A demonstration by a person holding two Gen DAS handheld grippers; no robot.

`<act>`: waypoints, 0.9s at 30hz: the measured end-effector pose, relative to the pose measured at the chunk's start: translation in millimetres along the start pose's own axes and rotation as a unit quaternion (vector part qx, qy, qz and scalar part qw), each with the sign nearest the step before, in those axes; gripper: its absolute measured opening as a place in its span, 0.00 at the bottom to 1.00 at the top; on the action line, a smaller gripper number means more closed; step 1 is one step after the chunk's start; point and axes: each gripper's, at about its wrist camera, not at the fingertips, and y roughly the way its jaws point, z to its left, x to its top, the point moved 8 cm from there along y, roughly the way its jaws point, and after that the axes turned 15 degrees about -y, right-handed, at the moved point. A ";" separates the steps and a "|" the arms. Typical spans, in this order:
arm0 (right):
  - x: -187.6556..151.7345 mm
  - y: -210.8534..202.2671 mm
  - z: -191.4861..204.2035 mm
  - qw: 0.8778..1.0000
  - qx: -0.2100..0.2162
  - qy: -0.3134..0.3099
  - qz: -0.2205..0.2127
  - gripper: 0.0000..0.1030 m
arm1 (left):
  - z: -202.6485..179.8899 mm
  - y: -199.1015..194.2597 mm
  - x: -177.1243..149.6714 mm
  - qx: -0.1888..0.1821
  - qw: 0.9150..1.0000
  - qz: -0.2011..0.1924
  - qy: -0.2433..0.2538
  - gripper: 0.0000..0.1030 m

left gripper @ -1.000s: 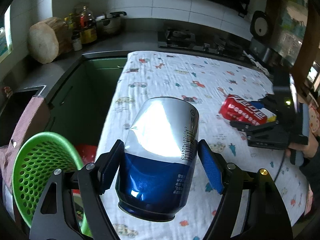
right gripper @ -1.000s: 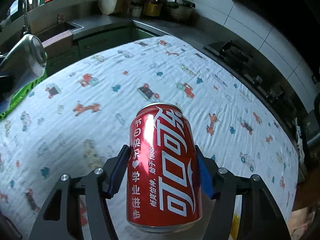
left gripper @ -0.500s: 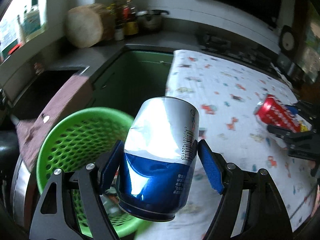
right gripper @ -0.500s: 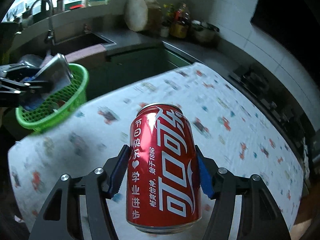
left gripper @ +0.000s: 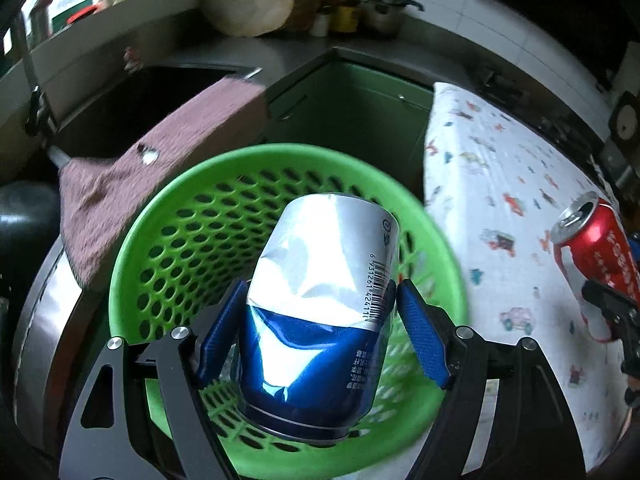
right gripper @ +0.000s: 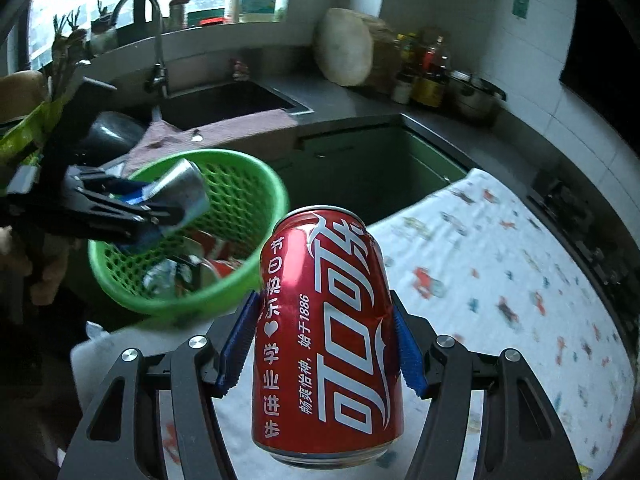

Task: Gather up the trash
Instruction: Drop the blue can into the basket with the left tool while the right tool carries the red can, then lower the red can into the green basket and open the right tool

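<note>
My left gripper (left gripper: 320, 336) is shut on a dented blue and silver can (left gripper: 320, 300) and holds it over the green mesh basket (left gripper: 168, 216). My right gripper (right gripper: 324, 344) is shut on a red cola can (right gripper: 328, 332), above the table's left end. In the right wrist view the basket (right gripper: 256, 184) is to the upper left, with several crushed cans (right gripper: 208, 268) inside, and the left gripper (right gripper: 160, 216) holds its blue and silver can (right gripper: 188, 192) above it. The red can also shows in the left wrist view (left gripper: 600, 248) at the far right.
The table has a white cloth with a car print (right gripper: 500, 280). A sink (right gripper: 224, 100) with a brown towel (left gripper: 160, 152) over its edge lies behind the basket. Green cabinets (right gripper: 376, 160), a chopping block (right gripper: 348, 46), bottles and a pot line the counter.
Both grippers have swung left from over the table toward the basket, each still holding its can. The left can now hangs over the basket's opening.
</note>
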 end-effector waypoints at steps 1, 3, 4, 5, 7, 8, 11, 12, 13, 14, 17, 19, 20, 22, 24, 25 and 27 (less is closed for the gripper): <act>3.5 2.3 3.8 1.000 0.004 -0.001 -0.002 0.59 | 5.0 1.8 -0.4 0.000 1.000 0.003 -0.006 0.74; 12.0 6.4 13.1 1.000 0.011 -0.003 -0.007 0.59 | 12.2 4.1 -1.1 0.002 1.000 0.006 -0.012 0.74; 16.5 8.8 18.4 1.000 0.017 -0.003 -0.008 0.59 | 17.0 4.6 -1.5 0.003 1.000 0.006 -0.016 0.74; 21.4 11.2 23.8 1.000 0.021 -0.004 -0.010 0.59 | 21.1 4.6 -1.7 0.003 1.000 0.008 -0.020 0.76; 28.1 15.8 30.4 1.000 0.028 -0.004 -0.013 0.59 | 29.1 3.7 -1.3 0.003 1.000 0.008 -0.029 0.82; 30.3 17.7 33.5 0.999 0.032 -0.002 -0.014 0.59 | 32.7 2.5 -1.0 0.002 0.999 0.007 -0.035 0.82; 38.9 24.4 43.2 0.999 0.041 0.000 -0.019 0.59 | 41.7 -2.8 0.2 -0.001 0.999 0.003 -0.045 0.82; 42.3 27.6 46.9 0.999 0.045 0.004 -0.021 0.59 | 45.6 -6.3 0.7 -0.001 0.999 -0.001 -0.050 0.82; 44.2 30.0 49.0 0.999 0.047 0.006 -0.022 0.59 | 48.0 -9.0 1.3 -0.002 0.999 -0.003 -0.053 0.82; 45.4 31.7 51.2 0.998 0.049 0.008 -0.023 0.59 | 50.4 -11.5 1.8 -0.001 0.998 -0.006 -0.056 0.82; 50.6 42.3 59.5 0.997 0.064 0.020 -0.025 0.59 | 57.9 -21.9 2.4 0.002 0.998 -0.018 -0.063 0.82; 51.9 47.4 63.2 0.997 0.067 0.022 -0.025 0.59 | 63.2 -28.0 2.6 -0.001 0.997 -0.024 -0.069 0.82; 53.5 51.6 66.4 0.997 0.069 0.021 -0.024 0.59 | 65.2 -30.4 2.7 -0.002 0.997 -0.026 -0.072 0.82; 55.9 57.0 70.6 0.997 0.072 0.019 -0.025 0.59 | 69.3 -35.1 2.8 -0.003 0.996 -0.031 -0.080 0.82; 58.3 61.5 73.3 0.997 0.075 0.020 -0.026 0.59 | 72.9 -38.2 2.9 -0.005 0.996 -0.034 -0.085 0.82; 59.7 63.5 74.7 0.996 0.076 0.021 -0.028 0.59 | 74.5 -39.8 3.1 -0.005 0.995 -0.035 -0.088 0.82; 62.5 66.9 77.4 0.996 0.081 0.022 -0.030 0.59 | 76.1 -41.9 3.4 -0.007 0.995 -0.037 -0.090 0.82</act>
